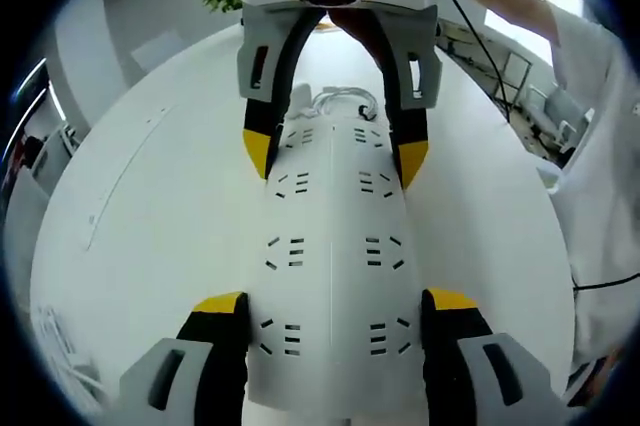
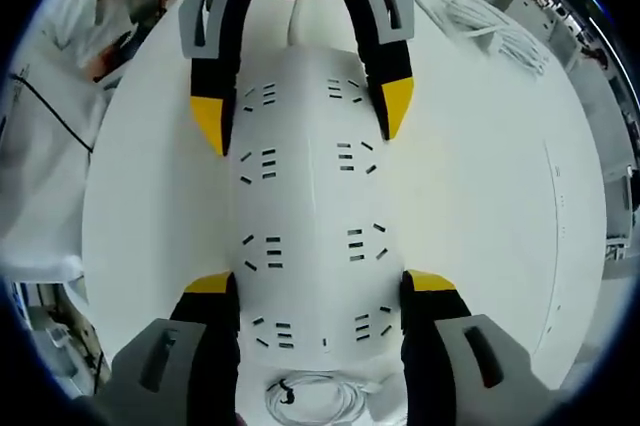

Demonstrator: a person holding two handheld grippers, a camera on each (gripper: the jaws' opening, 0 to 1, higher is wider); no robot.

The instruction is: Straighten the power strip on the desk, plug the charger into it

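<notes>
Power strip – smooth white plastic; desk – matt white.

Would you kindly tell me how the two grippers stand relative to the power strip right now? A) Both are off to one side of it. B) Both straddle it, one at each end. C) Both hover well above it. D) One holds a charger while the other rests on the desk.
B: the left gripper and the right gripper each have yellow-tipped fingers on either side of the white power strip, facing each other from opposite ends.
</notes>
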